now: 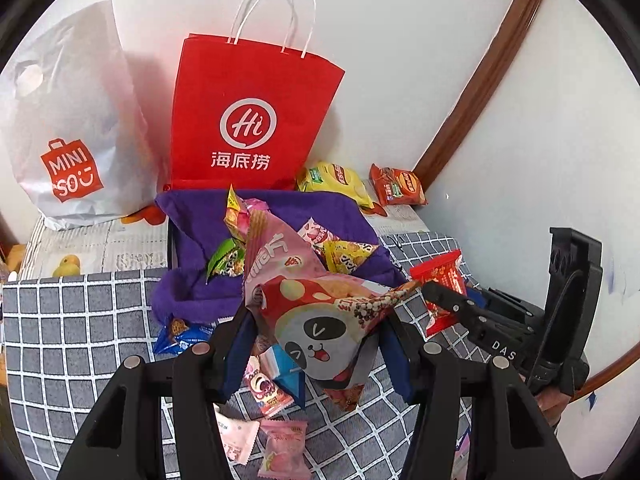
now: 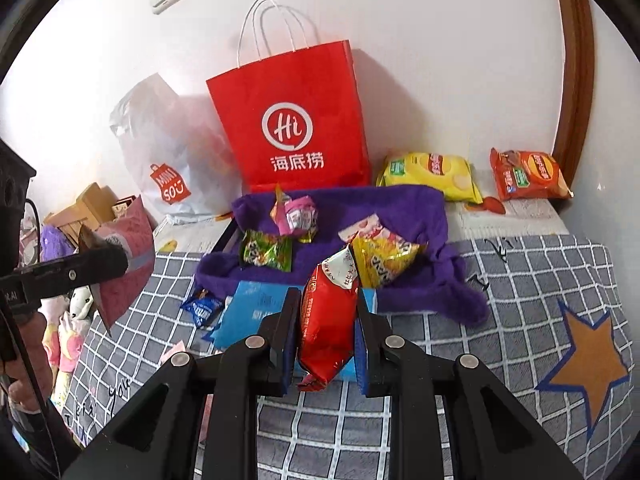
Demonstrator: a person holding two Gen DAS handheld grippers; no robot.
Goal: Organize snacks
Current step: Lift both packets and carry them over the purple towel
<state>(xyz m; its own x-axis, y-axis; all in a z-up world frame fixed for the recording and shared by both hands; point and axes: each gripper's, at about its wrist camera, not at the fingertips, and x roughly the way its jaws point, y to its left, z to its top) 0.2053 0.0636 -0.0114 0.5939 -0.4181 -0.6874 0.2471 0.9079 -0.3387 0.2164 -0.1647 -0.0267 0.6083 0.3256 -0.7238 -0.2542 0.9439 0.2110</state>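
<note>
My left gripper (image 1: 316, 344) is shut on a pink panda snack bag (image 1: 320, 320), held above the checked cloth. My right gripper (image 2: 328, 332) is shut on a small red snack packet (image 2: 328, 320); it also shows in the left wrist view (image 1: 440, 292). A purple cloth-lined tray (image 2: 400, 208) lies ahead with a green packet (image 2: 266, 254), a yellow packet (image 2: 380, 260) and a pink packet (image 2: 294, 212) in it. In the right wrist view the left gripper's fingers (image 2: 80, 266) hold the pink bag (image 2: 124, 256) at the left.
A red paper bag (image 2: 296, 128) and a white Miniso bag (image 2: 168, 160) stand against the wall. Yellow (image 2: 432, 174) and orange (image 2: 528, 176) chip bags lie at the back right. Loose packets (image 1: 272, 392) and a blue packet (image 2: 248, 308) lie on the checked cloth (image 2: 520, 280).
</note>
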